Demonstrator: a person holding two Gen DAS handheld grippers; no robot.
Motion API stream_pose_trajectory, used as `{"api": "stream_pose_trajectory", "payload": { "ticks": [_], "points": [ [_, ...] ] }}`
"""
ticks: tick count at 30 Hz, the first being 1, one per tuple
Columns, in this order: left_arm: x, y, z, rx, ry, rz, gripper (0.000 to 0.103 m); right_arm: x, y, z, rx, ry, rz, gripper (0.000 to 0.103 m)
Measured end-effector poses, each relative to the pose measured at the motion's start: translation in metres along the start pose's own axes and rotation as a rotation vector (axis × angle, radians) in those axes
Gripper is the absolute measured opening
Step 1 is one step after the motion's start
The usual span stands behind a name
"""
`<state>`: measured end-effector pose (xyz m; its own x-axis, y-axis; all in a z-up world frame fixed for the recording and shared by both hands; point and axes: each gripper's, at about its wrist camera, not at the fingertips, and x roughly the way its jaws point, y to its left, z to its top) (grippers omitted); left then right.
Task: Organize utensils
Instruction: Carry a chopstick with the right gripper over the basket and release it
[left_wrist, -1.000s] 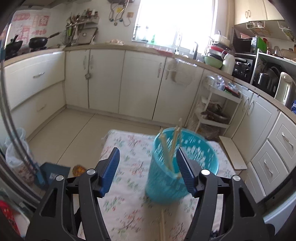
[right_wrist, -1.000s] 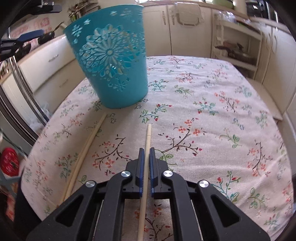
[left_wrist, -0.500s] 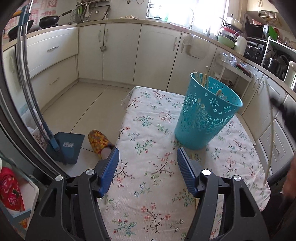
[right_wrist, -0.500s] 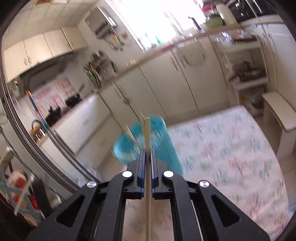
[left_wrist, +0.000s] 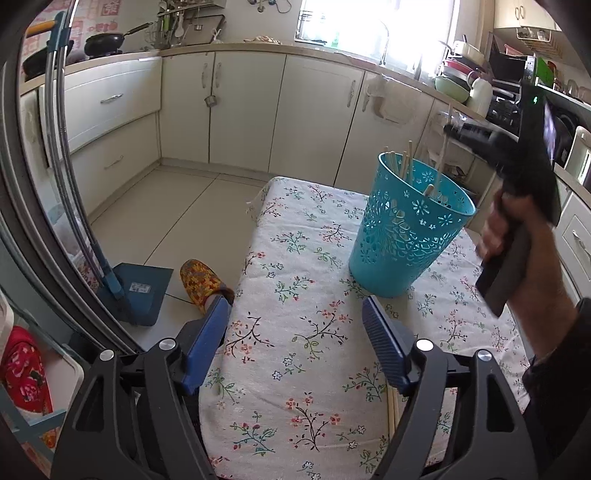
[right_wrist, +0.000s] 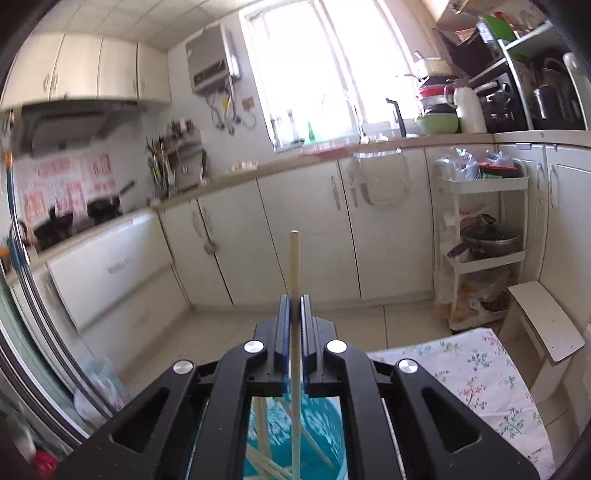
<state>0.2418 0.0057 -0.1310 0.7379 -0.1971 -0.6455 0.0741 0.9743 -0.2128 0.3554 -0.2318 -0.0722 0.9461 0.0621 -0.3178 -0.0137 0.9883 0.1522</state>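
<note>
So, sweeping the left wrist view from the left: a blue dustpan (left_wrist: 142, 286) stands on the floor, with a yellow patterned slipper (left_wrist: 201, 282) next to it by the table edge. Our left gripper (left_wrist: 295, 332) hangs over the near part of the floral tablecloth (left_wrist: 295, 240); its jaws have just been opening and now stand wide, with only cloth between them. Just under its right finger, two chopsticks on the cloth (left_wrist: 391, 408) lie side by side, mostly hidden by the gripper body. Further right, the teal basket (left_wrist: 406, 236) stands upright on the cloth, several chopsticks in the basket (left_wrist: 400, 160) leaning against its far wall. At the right edge our right hand (left_wrist: 517, 236) holds the right gripper (right_wrist: 294, 310) above and beyond the basket rim; it is blurred there. In the right wrist view that gripper's fingers are pinched tight on a single chopstick (right_wrist: 294, 266), which stands upright through the jaws, top end clear above the fingertips, lower part running down into the basket mouth directly below, where other sticks lie crossed. We can't tell whether its bottom tip touches anything.
</note>
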Motion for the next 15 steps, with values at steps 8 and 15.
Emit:
{"api": "stream_pose_trajectory", "payload": {
  "ticks": [8, 15],
  "points": [
    [-0.013, -0.010, -0.003, 0.046, -0.021, 0.034, 0.075, -0.060, 0.012, -0.030, -0.075, 0.011, 0.062, 0.012],
    [-0.030, -0.020, -0.008, 0.101, -0.043, 0.047, 0.077, -0.127, 0.002, -0.074, -0.028, 0.093, 0.055, 0.021]
  ]
}}
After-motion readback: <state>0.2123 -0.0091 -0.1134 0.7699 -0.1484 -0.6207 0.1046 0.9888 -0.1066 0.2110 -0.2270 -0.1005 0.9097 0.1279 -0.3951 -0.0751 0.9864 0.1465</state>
